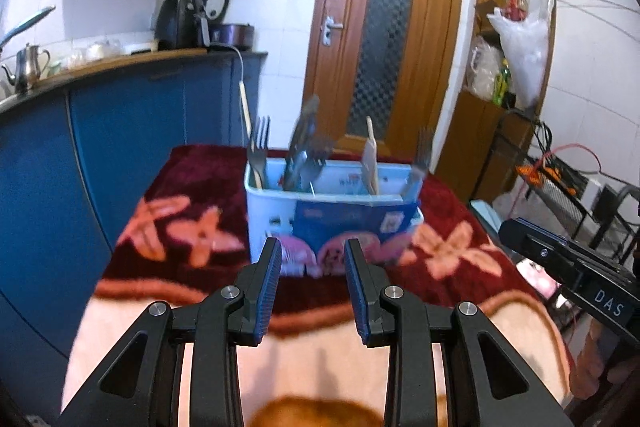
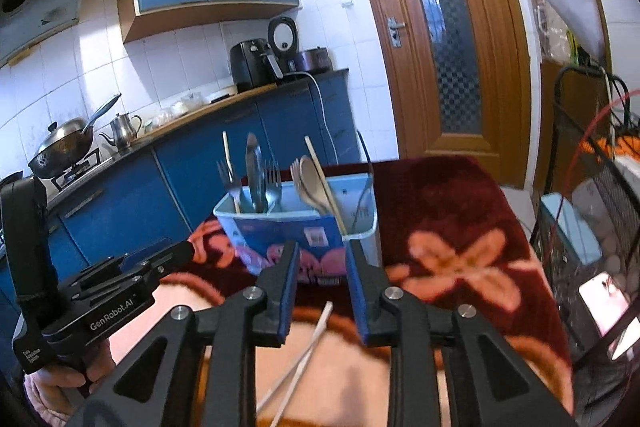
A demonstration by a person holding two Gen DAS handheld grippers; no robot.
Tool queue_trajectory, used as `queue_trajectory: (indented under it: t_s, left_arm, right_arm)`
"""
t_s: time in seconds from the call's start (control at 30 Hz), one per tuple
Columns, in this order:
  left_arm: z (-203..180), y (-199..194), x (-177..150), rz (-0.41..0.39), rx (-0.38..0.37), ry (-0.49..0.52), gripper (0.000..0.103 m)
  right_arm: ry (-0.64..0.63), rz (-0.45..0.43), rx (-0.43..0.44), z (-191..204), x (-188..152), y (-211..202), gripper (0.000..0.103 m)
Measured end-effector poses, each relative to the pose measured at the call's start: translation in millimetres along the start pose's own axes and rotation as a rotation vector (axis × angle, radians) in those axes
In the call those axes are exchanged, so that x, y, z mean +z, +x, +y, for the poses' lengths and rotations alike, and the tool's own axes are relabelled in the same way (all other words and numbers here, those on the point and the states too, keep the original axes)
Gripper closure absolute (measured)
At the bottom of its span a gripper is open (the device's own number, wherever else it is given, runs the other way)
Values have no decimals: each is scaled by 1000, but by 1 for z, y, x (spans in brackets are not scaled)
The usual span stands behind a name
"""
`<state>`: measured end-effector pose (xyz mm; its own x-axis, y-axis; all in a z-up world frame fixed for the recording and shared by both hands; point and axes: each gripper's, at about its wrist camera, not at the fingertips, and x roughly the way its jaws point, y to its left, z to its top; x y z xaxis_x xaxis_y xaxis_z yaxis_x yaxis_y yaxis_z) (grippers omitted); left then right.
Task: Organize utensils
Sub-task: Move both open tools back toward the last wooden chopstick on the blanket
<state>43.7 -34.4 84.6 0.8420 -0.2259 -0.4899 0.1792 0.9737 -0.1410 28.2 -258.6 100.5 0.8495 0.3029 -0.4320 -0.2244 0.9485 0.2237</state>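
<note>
From the left wrist view, the left gripper (image 1: pixel 312 255) hangs above a blanket-covered surface (image 1: pixel 176 187), dark red with pink flowers, its blue-padded fingers (image 1: pixel 270 291) parted with nothing between them, so it is released. Just beyond the fingertips stands a light blue utensil caddy (image 1: pixel 272 203) with a flamingo print on its front. Forks (image 1: pixel 258 143), metal tongs (image 1: pixel 302 143) and a wooden spatula (image 1: pixel 370 163) stand upright in its compartments. The right gripper (image 1: pixel 516 231) pokes in from the right edge, beside the caddy. Behind runs a blue kitchen counter (image 1: pixel 132 63) with a kettle (image 1: pixel 28 67).

From the right wrist view, the right gripper (image 2: pixel 322 259) is also released, jaws apart and gripping nothing. A pair of pale chopsticks (image 2: pixel 308 347) lies on the blanket's beige border beneath the jaws, apparently untouched by the pads. The caddy sits directly ahead, holding a wooden spoon (image 2: pixel 310 179) and one upright chopstick (image 2: pixel 324 183) among the metal pieces. At the left, a person's hand (image 2: pixel 64 375) grips the left gripper's handle.
</note>
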Motion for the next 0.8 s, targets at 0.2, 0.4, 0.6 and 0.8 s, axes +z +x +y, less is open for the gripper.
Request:
queue_trajectory:
  t_s: [0.2,0.4,0.6,0.8]
  left_arm:
    - [-7,2,-19,78,-24,-4,70]
    - [-17,6,-35,138,-28,22,70]
    - [-26,15,-50,210,-32,37,70]
    - [-39,27,-61,297,-59,63,70]
  right_arm:
    - [19,36,-4,-3,-19,-4,72]
    - [30,81,-5,-9,-38,-2,69]
    - [61,108,-7,-20,-52,-1,68]
    - [94,118,-16,-33,-62,-5,67]
